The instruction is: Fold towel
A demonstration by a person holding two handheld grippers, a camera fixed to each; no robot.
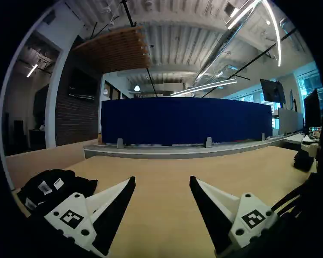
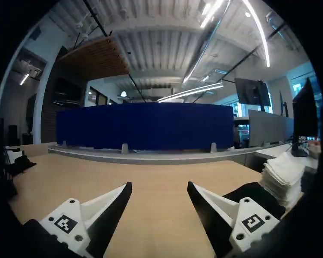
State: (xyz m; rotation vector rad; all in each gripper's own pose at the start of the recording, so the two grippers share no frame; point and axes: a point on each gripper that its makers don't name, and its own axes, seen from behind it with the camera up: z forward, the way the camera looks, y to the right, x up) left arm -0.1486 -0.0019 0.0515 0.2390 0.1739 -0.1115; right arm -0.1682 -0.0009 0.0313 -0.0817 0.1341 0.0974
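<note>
- left gripper [image 1: 162,177] and right gripper [image 2: 159,183] both have fingers apart, empty, over the table [image 2: 161,165].
- white towel stack [image 2: 284,174] lies off the right gripper's right side, with a dark cloth [image 2: 253,193] touching it. that hand looks nearer.
- a dark bundle [image 1: 49,185] lies left of the left gripper.

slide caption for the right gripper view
Open hand-held gripper over a wooden table, white towel stack at the view's right, blue partition behind.

In the left gripper view, a black cloth pile [image 1: 54,178] sits partly behind the left gripper [image 1: 162,178], and its white tags [image 1: 44,187] are too small to tell. In the right gripper view, the stack of white towels [image 2: 284,176] is cut off at the edge, and a black cloth [image 2: 258,194] hides partly behind the right gripper [image 2: 159,183].
</note>
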